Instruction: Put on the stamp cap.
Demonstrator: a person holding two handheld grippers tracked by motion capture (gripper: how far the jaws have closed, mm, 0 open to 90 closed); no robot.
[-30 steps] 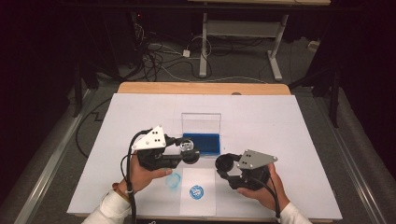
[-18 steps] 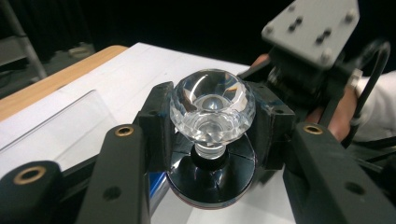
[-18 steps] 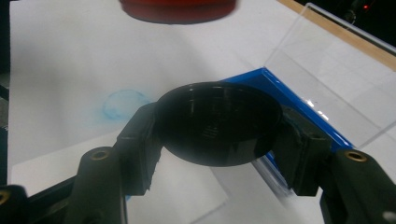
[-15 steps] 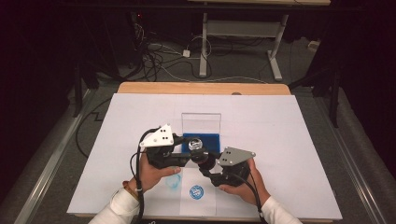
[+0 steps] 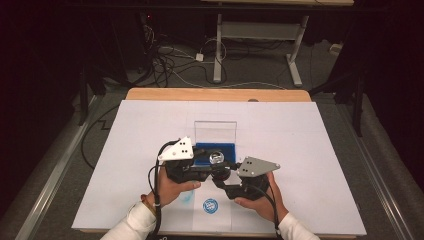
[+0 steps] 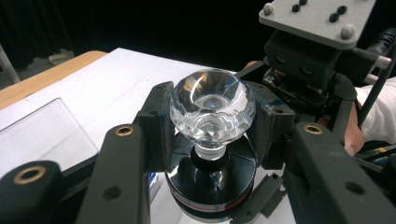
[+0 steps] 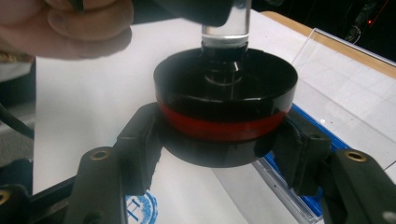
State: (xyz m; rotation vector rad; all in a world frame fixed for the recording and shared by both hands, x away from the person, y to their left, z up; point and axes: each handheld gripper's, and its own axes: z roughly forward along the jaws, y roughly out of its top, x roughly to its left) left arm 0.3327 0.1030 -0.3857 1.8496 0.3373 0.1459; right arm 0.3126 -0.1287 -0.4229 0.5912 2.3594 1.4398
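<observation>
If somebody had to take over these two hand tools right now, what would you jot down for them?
Left gripper: shut on the stamp's crystal handle.
Right gripper: shut on the stamp's black and red base.
The stamp is held between both, above the white table sheet, just in front of the open blue ink pad case with its clear lid up.
Done: one round blue print already sits on the sheet near the person's edge, with a fainter blue smudge to its left.
Left: probably separating or refitting handle and base; which one I cannot tell.
</observation>
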